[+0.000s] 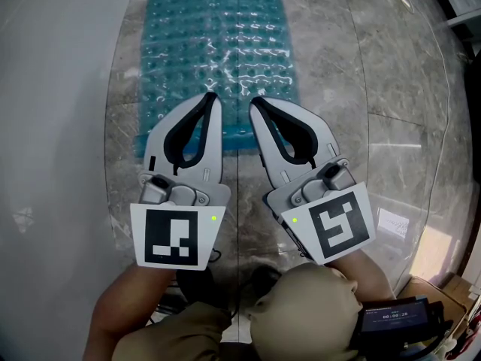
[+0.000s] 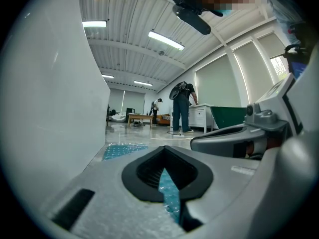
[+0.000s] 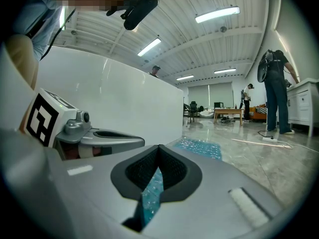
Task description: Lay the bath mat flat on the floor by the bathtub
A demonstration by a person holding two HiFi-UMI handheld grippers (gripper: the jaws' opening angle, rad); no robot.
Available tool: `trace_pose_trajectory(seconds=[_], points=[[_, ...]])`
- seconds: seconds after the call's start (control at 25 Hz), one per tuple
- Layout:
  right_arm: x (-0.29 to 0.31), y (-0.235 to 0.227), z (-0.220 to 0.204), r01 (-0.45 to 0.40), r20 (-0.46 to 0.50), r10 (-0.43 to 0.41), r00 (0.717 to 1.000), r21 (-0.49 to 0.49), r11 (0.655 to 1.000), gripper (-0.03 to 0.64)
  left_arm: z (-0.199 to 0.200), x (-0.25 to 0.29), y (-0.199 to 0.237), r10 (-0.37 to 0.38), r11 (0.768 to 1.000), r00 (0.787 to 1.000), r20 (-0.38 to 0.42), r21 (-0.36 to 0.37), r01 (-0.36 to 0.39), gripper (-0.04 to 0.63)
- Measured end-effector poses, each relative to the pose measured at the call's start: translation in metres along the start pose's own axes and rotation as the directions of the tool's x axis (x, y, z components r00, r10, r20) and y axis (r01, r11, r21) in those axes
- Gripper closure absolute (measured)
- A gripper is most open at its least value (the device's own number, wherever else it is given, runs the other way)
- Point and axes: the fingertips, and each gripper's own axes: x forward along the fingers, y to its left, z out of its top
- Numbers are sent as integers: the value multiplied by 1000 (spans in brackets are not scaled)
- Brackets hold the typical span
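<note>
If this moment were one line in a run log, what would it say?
bath mat: flat on floor beside bathtub | left tongs: shut | right tongs: shut | both over mat's near end

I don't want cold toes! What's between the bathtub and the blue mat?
Only a bare strip of grey floor lies between the bathtub and the bath mat. The head view shows it best.
</note>
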Motion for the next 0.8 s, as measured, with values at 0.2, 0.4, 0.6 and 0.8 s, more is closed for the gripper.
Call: trace_pose_trajectory(seconds=[0.2,0.4,0.6,0.8], points=[[1,1,-1,-2,-3,2,1000,-3,1000,611,-1,-1,1,1,1000,1000,-1,-1,-1,588],[0,1,0,1,1,-1,1000,-6,1000,611,0,-1,1,0,1000,1000,3,1,0,588],[0,0,0,4,0,-4,1000,-9,1000,611,-1,0,1,0,1000,1000,0,-1,0,588],[0,0,1,6,1,-6,1000,-11,1000,611,-1,0,1,-2,1000,1000,-1,0,2,588]])
